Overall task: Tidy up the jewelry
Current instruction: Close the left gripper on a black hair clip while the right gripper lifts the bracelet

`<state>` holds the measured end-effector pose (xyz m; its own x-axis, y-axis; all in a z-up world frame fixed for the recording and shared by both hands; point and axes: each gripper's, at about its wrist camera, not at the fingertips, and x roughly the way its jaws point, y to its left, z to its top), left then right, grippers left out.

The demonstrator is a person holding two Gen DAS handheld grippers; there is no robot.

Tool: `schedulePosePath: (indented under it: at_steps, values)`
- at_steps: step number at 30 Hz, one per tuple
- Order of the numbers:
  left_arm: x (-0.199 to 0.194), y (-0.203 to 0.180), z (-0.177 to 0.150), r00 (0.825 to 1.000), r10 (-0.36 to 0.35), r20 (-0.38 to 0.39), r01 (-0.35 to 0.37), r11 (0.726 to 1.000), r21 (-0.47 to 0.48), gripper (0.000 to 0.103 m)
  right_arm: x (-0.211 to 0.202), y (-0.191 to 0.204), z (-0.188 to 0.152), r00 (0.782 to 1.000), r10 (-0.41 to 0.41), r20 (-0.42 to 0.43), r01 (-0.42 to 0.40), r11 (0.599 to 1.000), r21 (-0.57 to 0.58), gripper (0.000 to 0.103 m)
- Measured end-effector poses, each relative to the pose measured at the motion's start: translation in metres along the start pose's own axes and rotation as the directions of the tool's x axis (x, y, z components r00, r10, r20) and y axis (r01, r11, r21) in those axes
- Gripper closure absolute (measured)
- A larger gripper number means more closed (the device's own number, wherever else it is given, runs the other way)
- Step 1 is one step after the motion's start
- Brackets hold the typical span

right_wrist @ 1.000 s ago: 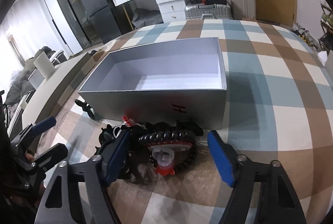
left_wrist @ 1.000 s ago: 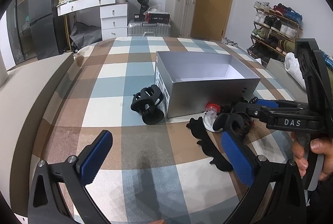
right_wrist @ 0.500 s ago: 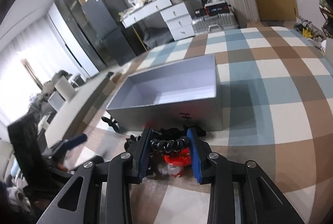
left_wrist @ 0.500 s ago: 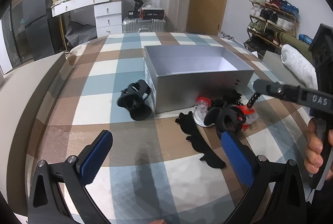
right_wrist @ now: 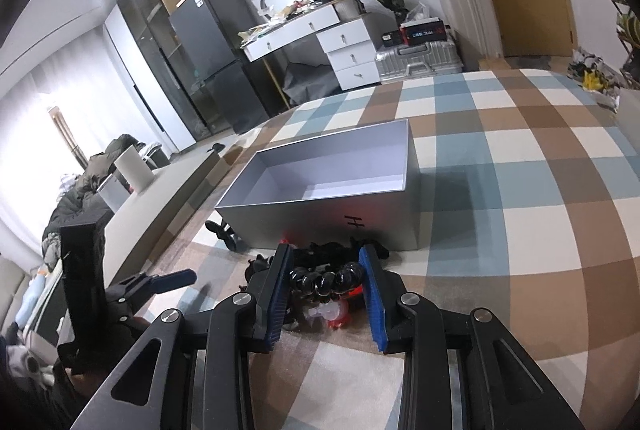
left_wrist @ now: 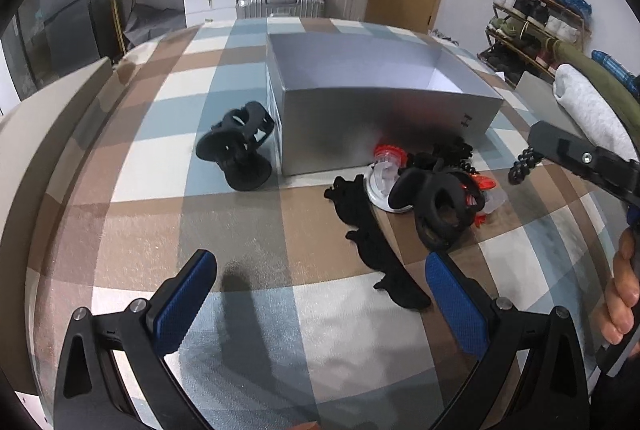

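Right wrist view: right tool (right_wrist: 326, 280) clamps black bead bracelet (right_wrist: 325, 280); left tool (left_wrist: 320, 304) gapes wide, holding nothing.

Left gripper (left_wrist: 320, 304) fingers spread wide, silver box (left_wrist: 384, 118) beyond, black jewelry pile (left_wrist: 432, 198) (red bits) just before it

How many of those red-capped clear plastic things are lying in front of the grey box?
2 visible: one red-capped piece stands against the grey box; the second lies right of the black ring. The pile may hide more.
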<state>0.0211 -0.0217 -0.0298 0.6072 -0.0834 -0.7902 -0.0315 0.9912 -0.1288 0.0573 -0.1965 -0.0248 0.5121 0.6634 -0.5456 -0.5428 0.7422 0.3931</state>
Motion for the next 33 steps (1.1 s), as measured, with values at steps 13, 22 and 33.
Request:
schedulePosePath:
  at_steps: [13, 22, 33]
  values:
    - [0.002, -0.013, -0.002, 1.0, 0.002, 0.003, -0.002, 0.999, 0.033, 0.037, -0.004, 0.005, 0.001, 1.0, 0.025, 0.008, -0.025, 0.999, -0.022, 0.07]
    - [-0.01, -0.01, -0.002, 0.997, -0.065, 0.036, 0.064, 0.997, 0.038, 0.097, -0.006, 0.011, -0.001, 0.999, 0.031, 0.008, -0.031, 0.999, -0.031, 0.07]
    - [-0.015, 0.0, 0.004, 0.995, -0.079, 0.059, 0.08, 0.997, -0.006, 0.102, -0.007, 0.015, 0.0, 0.999, 0.036, 0.016, -0.035, 0.998, -0.043, 0.07]
